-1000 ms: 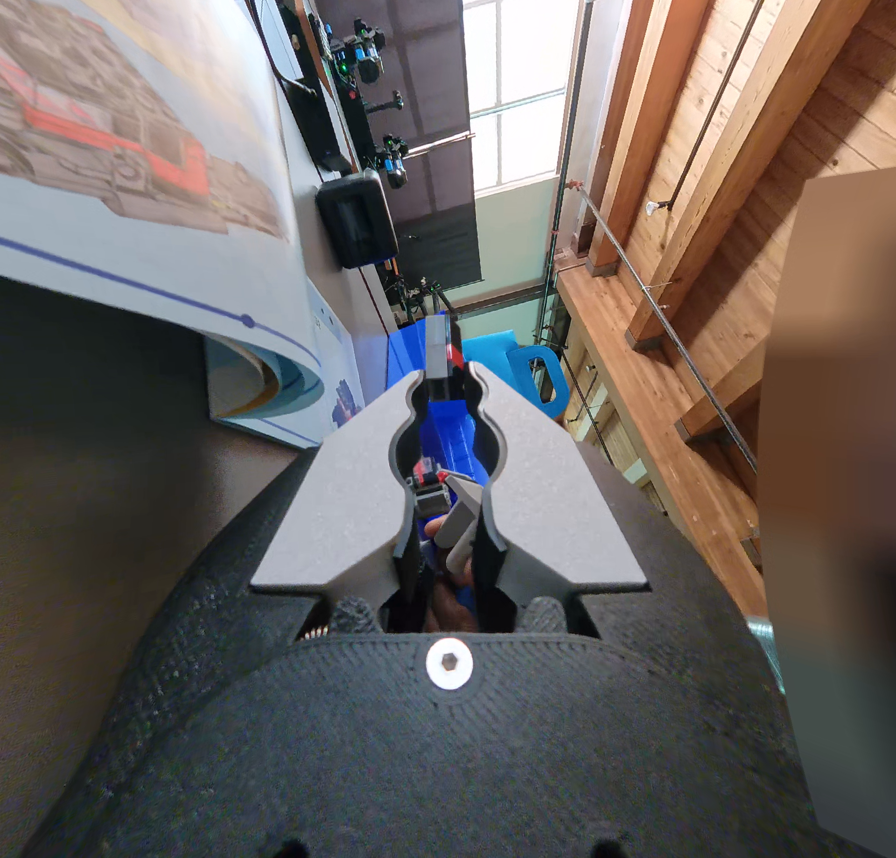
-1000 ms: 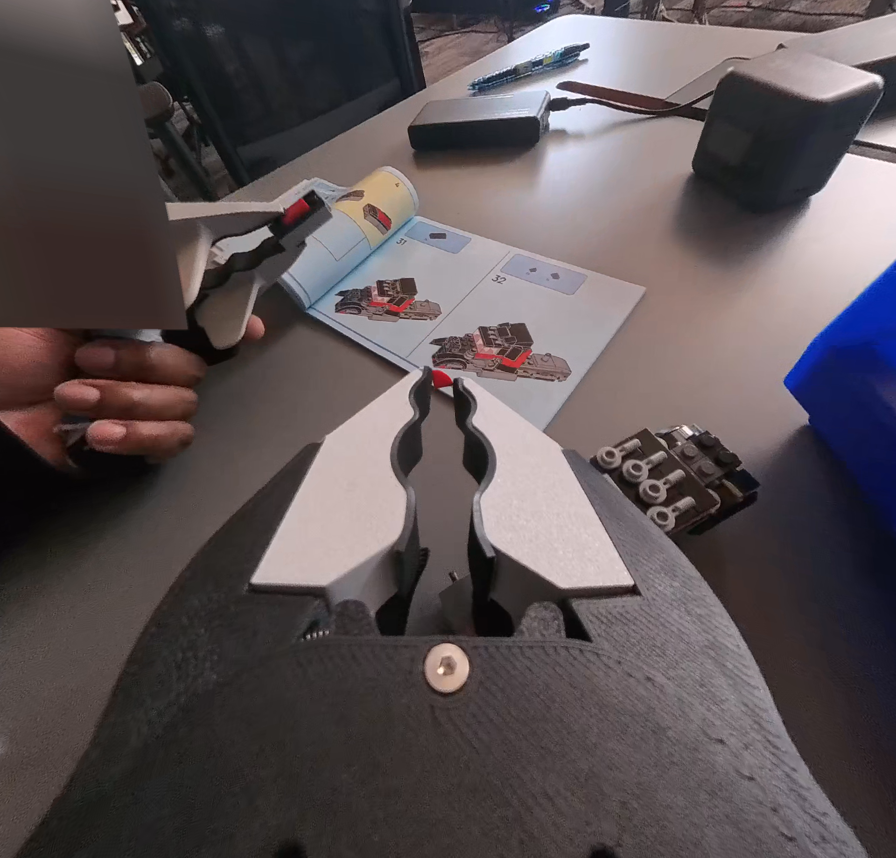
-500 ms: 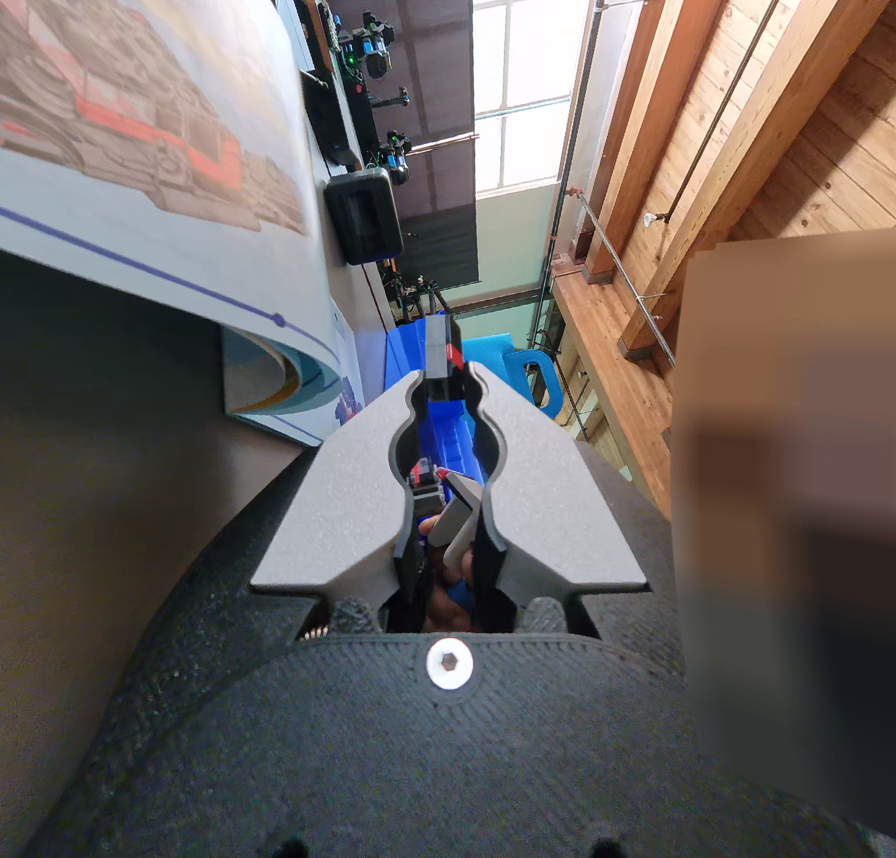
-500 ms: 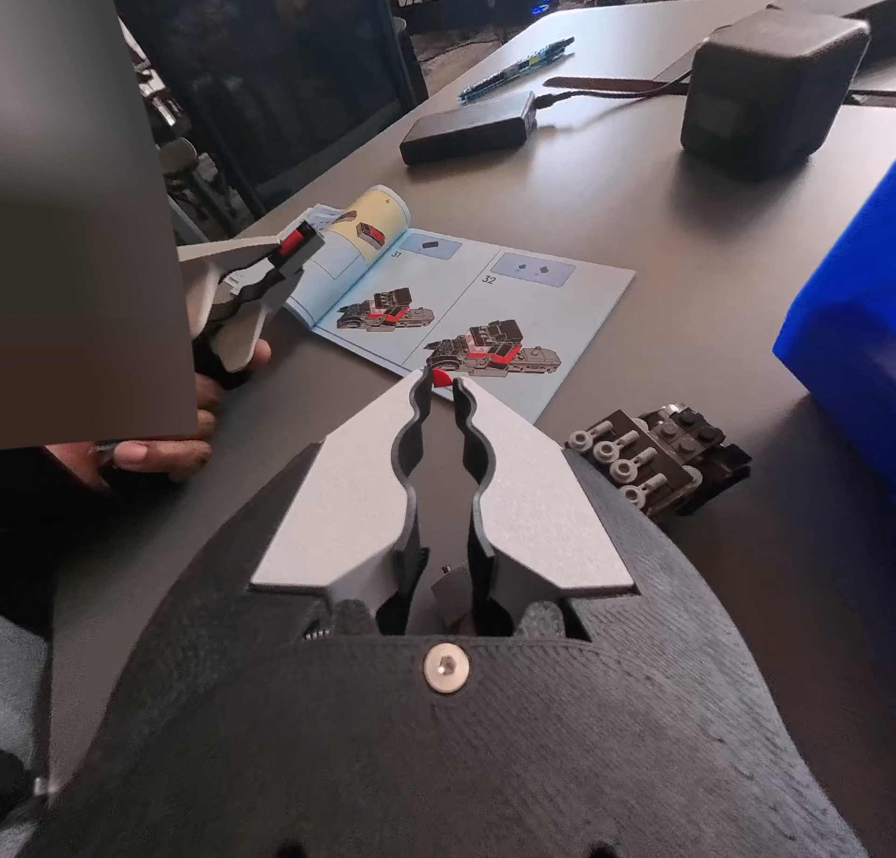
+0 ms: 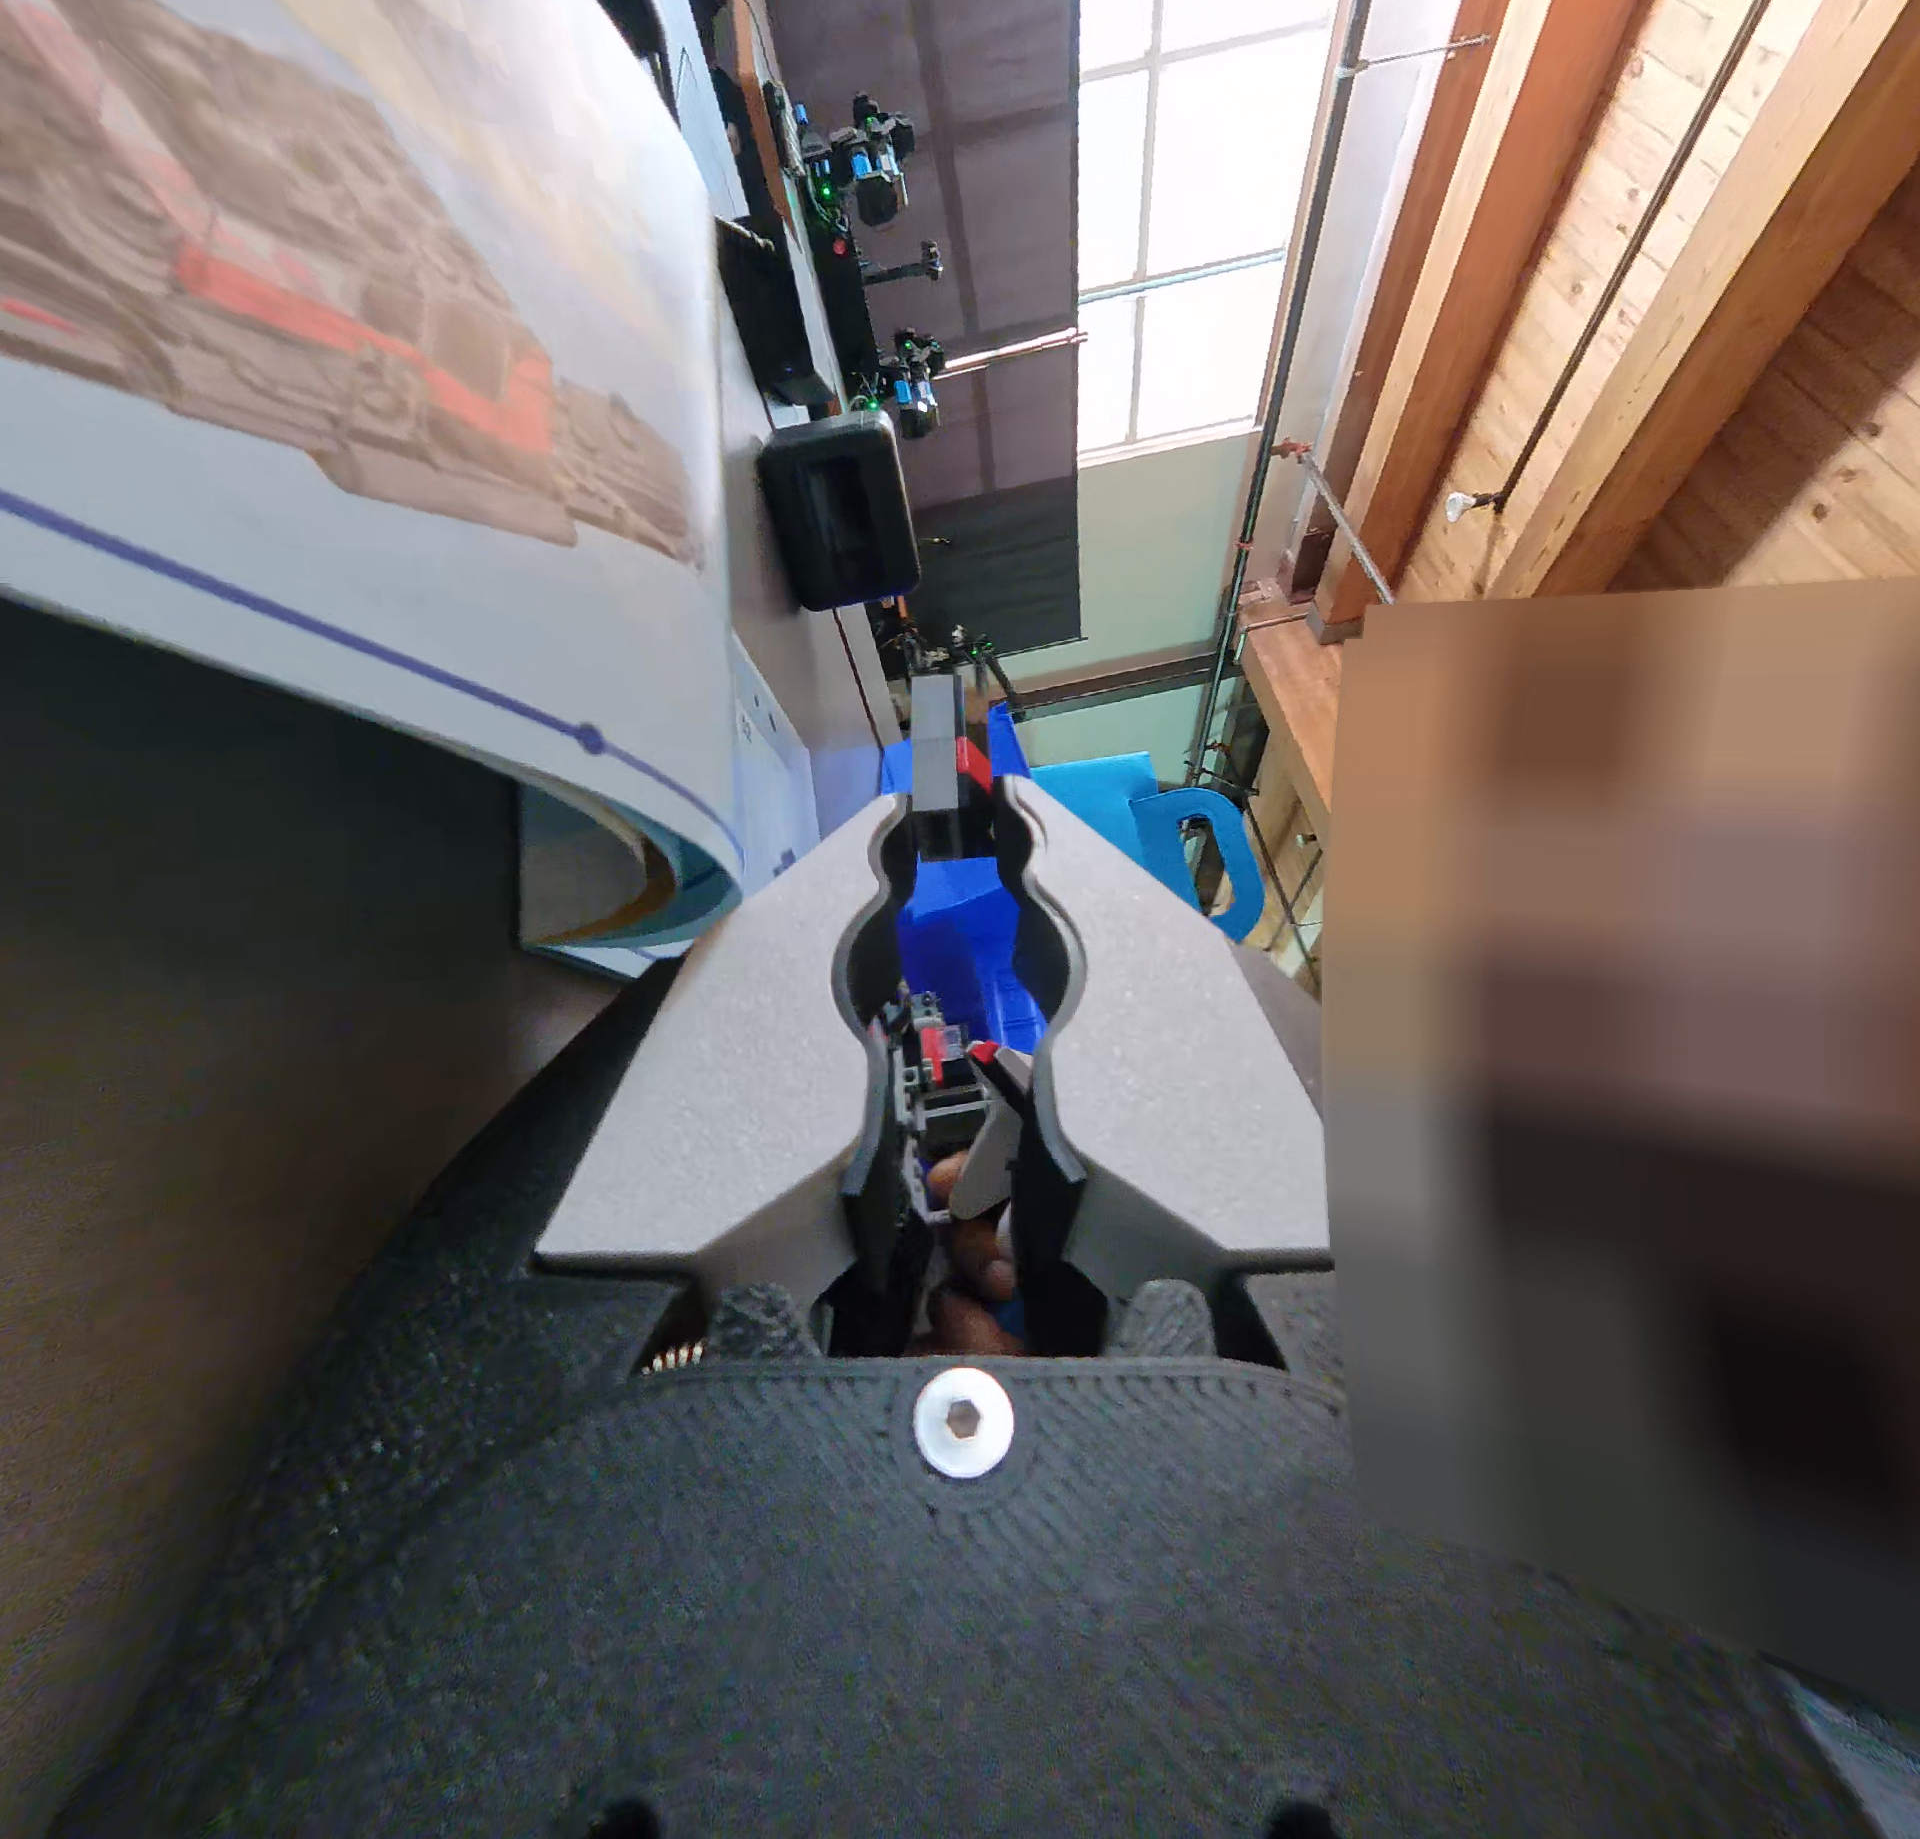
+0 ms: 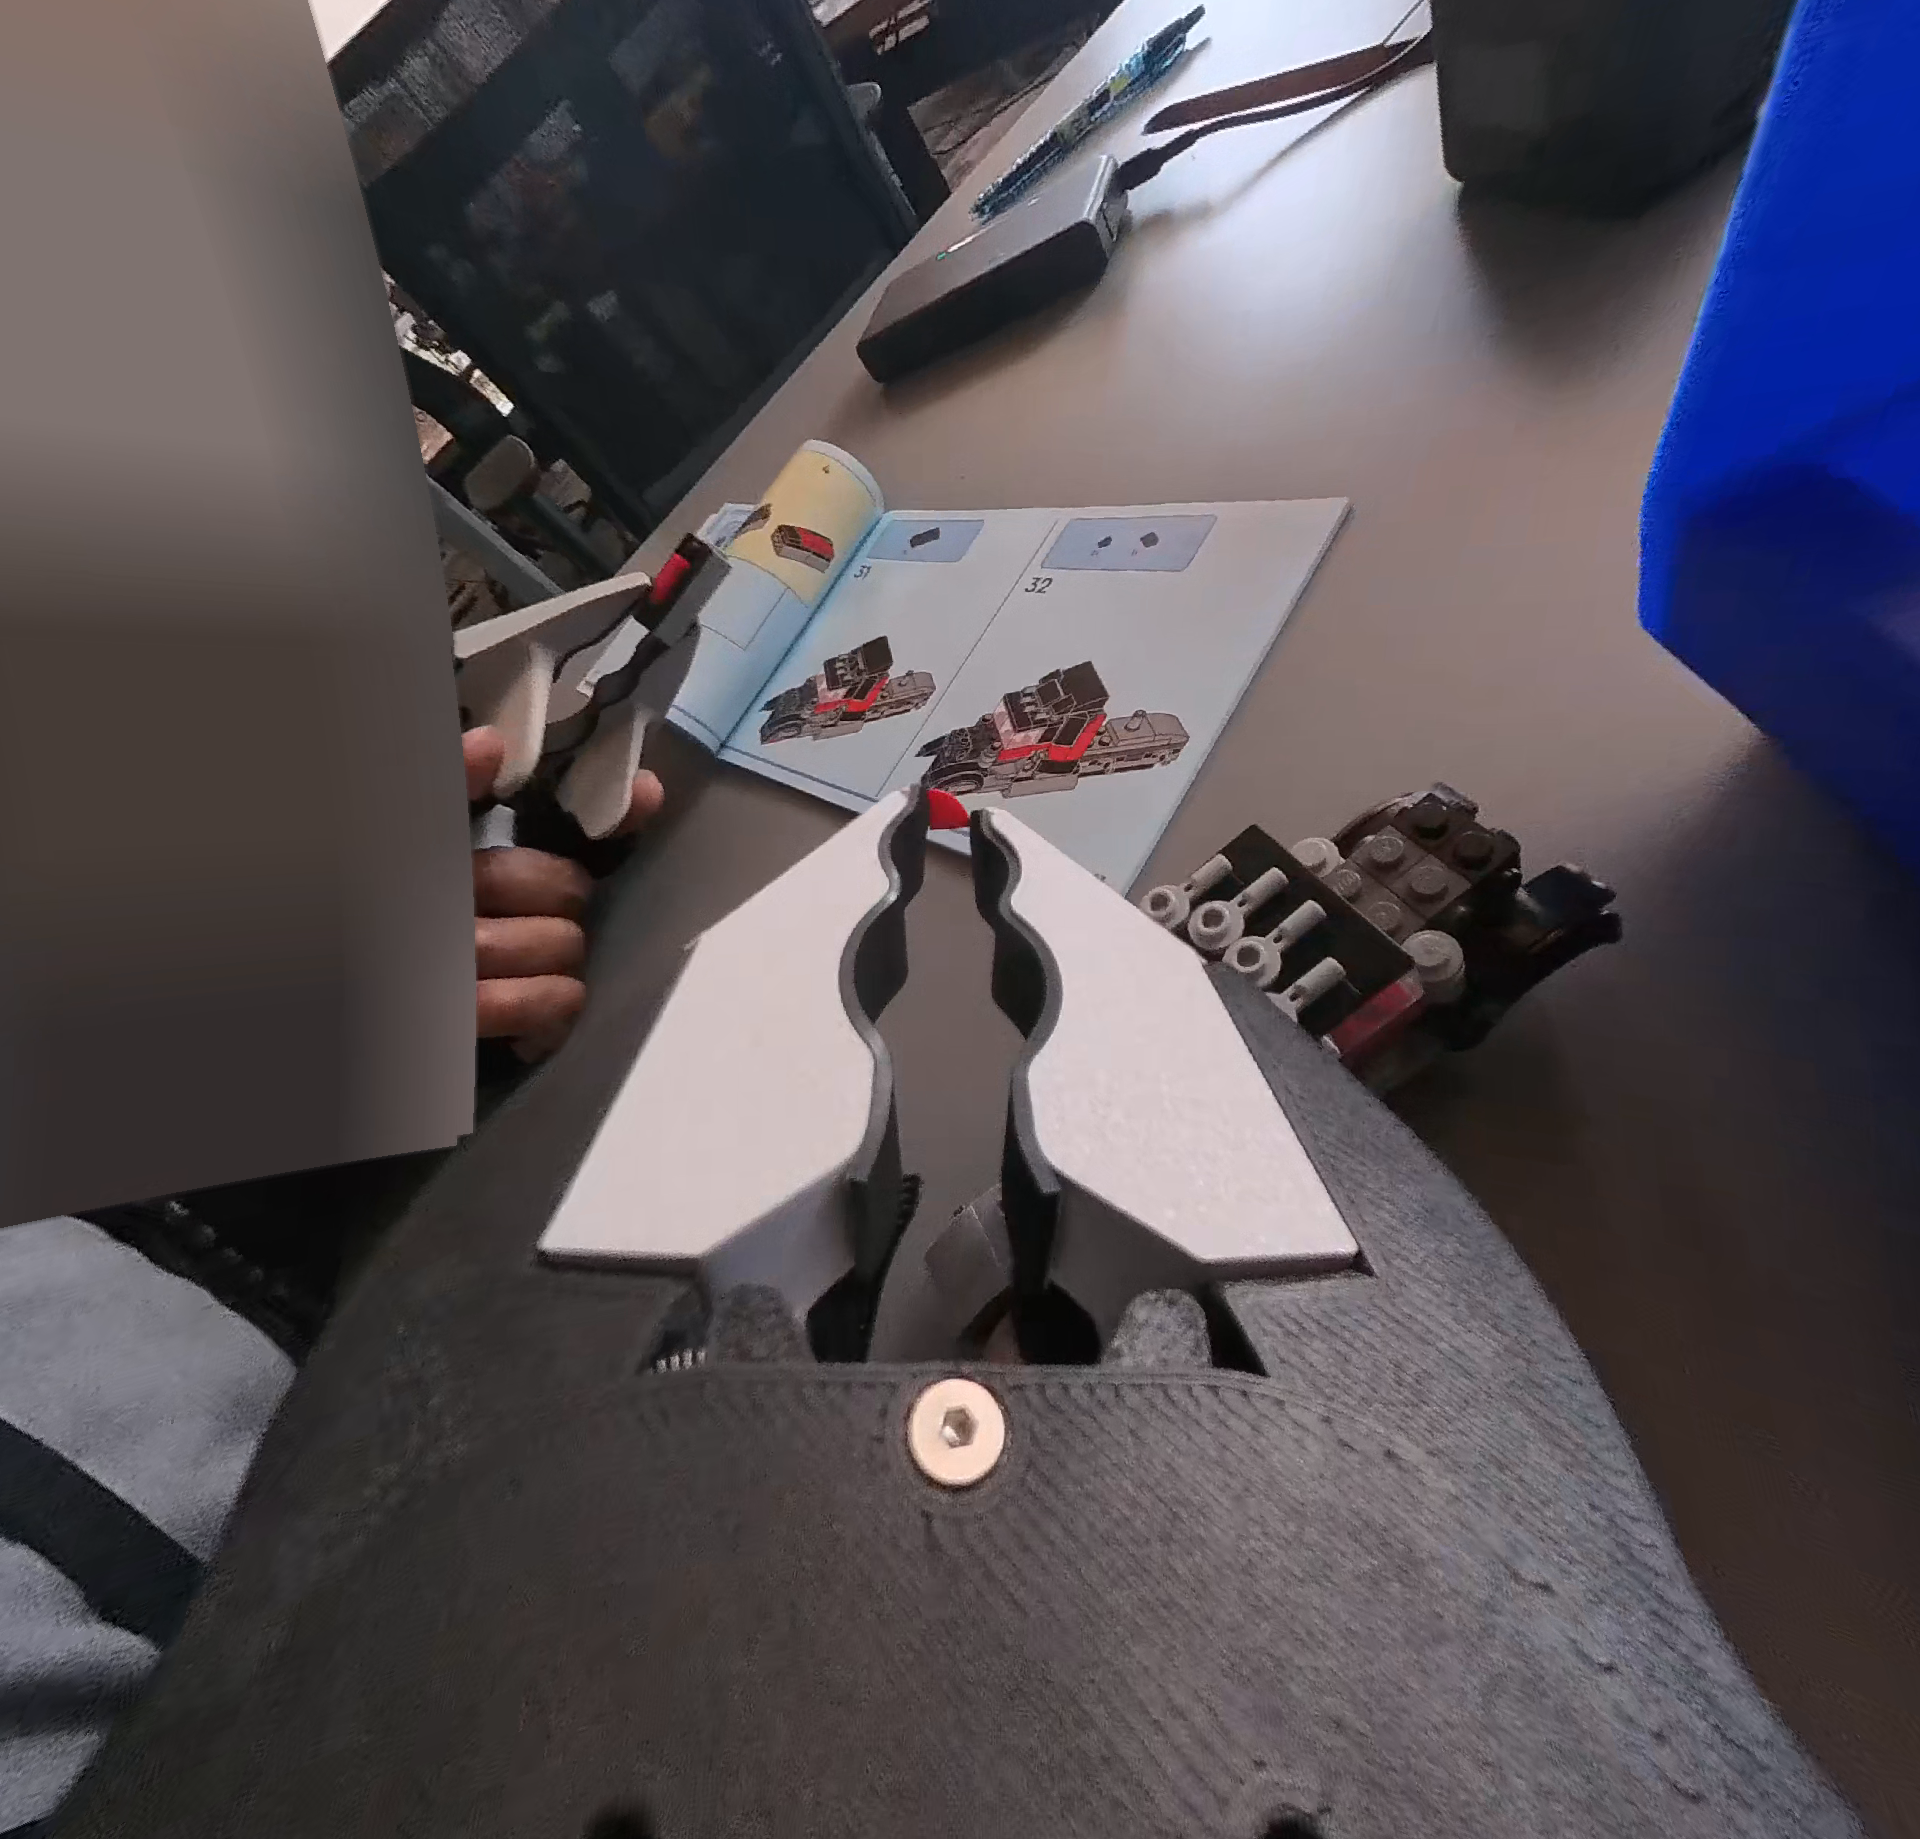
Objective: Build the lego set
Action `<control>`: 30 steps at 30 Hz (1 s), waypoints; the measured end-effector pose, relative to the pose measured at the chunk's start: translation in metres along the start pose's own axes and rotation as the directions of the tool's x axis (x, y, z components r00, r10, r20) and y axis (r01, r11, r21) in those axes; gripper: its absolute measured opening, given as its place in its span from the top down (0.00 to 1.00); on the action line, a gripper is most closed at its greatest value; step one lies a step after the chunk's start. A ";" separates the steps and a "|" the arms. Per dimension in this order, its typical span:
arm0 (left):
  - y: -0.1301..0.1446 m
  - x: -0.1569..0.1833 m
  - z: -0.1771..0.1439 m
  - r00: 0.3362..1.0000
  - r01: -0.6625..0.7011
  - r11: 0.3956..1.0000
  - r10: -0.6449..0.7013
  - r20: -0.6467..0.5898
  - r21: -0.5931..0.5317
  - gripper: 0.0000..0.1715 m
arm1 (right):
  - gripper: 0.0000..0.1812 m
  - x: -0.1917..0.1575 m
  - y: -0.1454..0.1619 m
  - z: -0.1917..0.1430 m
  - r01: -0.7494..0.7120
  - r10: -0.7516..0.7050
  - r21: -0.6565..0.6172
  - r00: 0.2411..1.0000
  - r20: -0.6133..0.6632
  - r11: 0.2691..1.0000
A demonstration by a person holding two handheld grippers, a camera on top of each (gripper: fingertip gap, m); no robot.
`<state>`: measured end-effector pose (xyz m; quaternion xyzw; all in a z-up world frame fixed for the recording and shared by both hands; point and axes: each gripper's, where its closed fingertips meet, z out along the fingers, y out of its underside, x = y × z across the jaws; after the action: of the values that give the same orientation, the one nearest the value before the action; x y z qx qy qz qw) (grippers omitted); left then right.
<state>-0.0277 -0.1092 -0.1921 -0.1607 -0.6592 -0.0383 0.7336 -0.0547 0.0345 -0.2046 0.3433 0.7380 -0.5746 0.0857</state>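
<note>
My left gripper is shut on a small grey, black and red lego sub-assembly, held in the air and turned on its side beside the open instruction booklet. It also shows in the right wrist view, held by a hand. My right gripper is shut on a tiny red piece above the booklet's near edge. The partly built black and grey lego model lies on the table just right of my right gripper.
A blue bin stands at the right. A black power bank, a pen, a strap and a black box lie farther back on the grey table. The person's hand rests at the left edge. About 15 centimeters separates my left fingertips from my right. About 25 centimeters separates my left fingertips from the black power bank.
My right gripper has tilted and shifted towards the blue bin, still holding the red piece. My left gripper has drifted closer along the booklet, still holding its sub-assembly.
</note>
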 end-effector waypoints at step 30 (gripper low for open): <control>0.106 0.024 -0.017 0.996 -0.088 0.978 0.085 -0.024 -0.189 0.91 | 0.95 -0.084 0.007 0.014 0.370 -0.376 -0.079 0.923 -0.082 0.926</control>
<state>0.0199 -0.0101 -0.1900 -0.2580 -0.6391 -0.0704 0.7211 0.0085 -0.0120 -0.1708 0.2207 0.8104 -0.5404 -0.0499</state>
